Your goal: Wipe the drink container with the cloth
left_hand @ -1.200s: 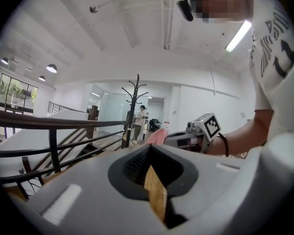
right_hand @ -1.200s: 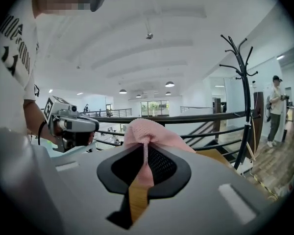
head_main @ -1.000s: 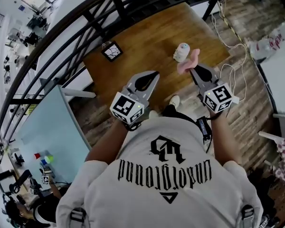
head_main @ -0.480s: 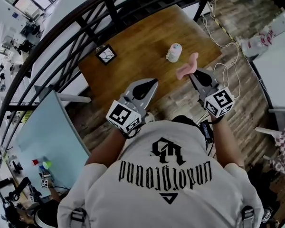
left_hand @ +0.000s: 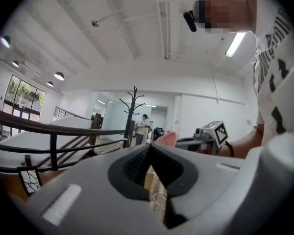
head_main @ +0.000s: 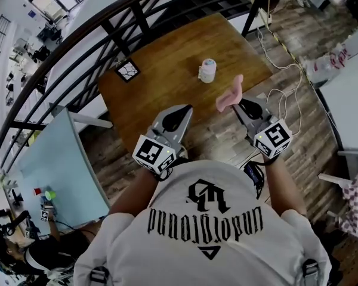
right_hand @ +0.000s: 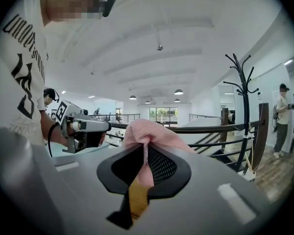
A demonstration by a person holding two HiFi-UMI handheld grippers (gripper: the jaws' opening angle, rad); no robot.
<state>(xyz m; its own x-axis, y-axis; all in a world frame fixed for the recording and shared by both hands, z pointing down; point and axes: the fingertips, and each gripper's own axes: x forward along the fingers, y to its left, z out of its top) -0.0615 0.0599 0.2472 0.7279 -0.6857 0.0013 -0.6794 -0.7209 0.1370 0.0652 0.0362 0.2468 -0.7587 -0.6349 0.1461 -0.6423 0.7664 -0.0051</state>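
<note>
The drink container (head_main: 207,70), a small white cup with a pale green lid, stands upright on the wooden table (head_main: 167,70). My right gripper (head_main: 237,104) is shut on a pink cloth (head_main: 230,97), held near the table's front edge and apart from the container. In the right gripper view the cloth (right_hand: 146,132) bunches above the closed jaws. My left gripper (head_main: 184,109) hovers over the table's front edge, jaws shut with nothing in them. The left gripper view faces up and sideways and shows the cloth (left_hand: 166,139) but not the container.
A small framed square tile (head_main: 126,71) lies at the table's far left corner. A dark stair railing (head_main: 77,46) runs behind the table. White cables (head_main: 281,91) trail on the wooden floor to the right. A light blue panel (head_main: 62,165) stands at the left.
The right gripper with the pink cloth has drawn back from the container, which it was right beside a second ago. Both grippers now sit nearer the table's front edge.
</note>
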